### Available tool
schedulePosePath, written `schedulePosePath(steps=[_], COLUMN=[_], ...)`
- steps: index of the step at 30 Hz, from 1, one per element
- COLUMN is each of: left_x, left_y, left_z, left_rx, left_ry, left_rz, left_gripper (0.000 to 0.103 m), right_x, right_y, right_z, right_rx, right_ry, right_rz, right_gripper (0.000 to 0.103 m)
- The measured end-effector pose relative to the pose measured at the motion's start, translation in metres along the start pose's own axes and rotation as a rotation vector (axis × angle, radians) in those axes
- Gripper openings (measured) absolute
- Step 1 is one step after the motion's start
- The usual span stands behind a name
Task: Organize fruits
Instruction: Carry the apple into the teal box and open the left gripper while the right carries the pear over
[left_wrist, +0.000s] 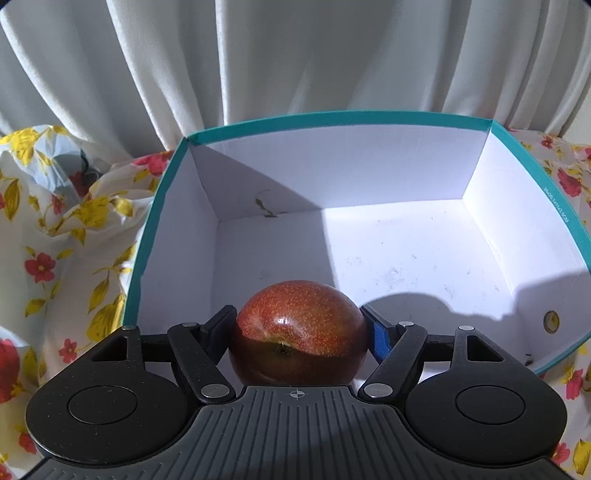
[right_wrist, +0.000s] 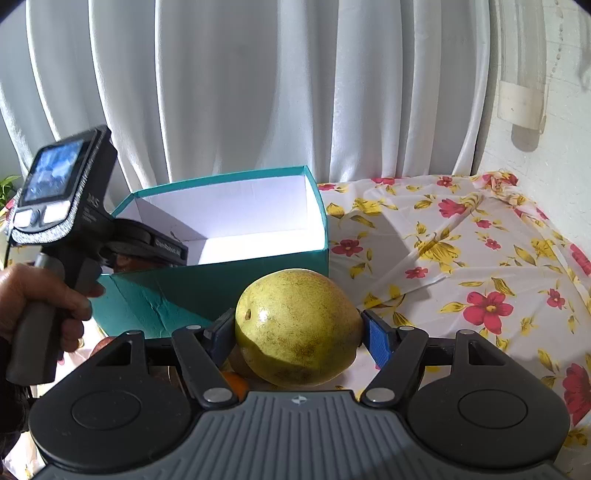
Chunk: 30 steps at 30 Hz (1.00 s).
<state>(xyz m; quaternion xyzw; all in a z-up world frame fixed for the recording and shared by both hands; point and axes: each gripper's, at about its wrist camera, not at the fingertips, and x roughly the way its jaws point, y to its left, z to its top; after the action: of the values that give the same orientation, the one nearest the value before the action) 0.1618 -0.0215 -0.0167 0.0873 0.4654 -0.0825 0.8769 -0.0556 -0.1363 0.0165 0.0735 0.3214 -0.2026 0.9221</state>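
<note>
My left gripper (left_wrist: 299, 325) is shut on a red apple (left_wrist: 299, 332) and holds it over the near edge of an open teal box with a white inside (left_wrist: 369, 251). The box holds nothing else in view. My right gripper (right_wrist: 299, 332) is shut on a yellow-green pear (right_wrist: 295, 328) in front of and to the right of the teal box (right_wrist: 221, 273). In the right wrist view the left gripper tool (right_wrist: 147, 243) reaches over the box's near left wall, held by a hand (right_wrist: 33, 299).
A floral cloth (right_wrist: 461, 258) covers the table. White curtains (right_wrist: 258, 92) hang behind the box. An orange fruit (right_wrist: 236, 384) peeks out under the pear. A crumpled floral bag (left_wrist: 55, 173) lies left of the box. A white wall (right_wrist: 554, 129) stands at the right.
</note>
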Motion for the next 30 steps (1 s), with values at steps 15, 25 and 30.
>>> schedulePosePath(steps=[15, 25, 30], left_x=[0.01, -0.078, -0.107], left_y=[-0.001, 0.018, 0.038], left_z=[0.0, -0.015, -0.033], left_rx=[-0.009, -0.069, -0.106], left_ry=[0.022, -0.173, -0.215], left_rz=[-0.023, -0.088, -0.062], left_gripper=[0.088, 0.103, 0.103], right_x=[-0.001, 0.001, 0.003], right_y=[0.006, 0.008, 0.011], right_z=[0.013, 0.025, 0.033], right_rx=[-0.023, -0.049, -0.063], right_ry=[-0.044, -0.072, -0.087], right_rz=[0.001, 0.007, 0.017], right_gripper=[0.071, 0.071, 0.071])
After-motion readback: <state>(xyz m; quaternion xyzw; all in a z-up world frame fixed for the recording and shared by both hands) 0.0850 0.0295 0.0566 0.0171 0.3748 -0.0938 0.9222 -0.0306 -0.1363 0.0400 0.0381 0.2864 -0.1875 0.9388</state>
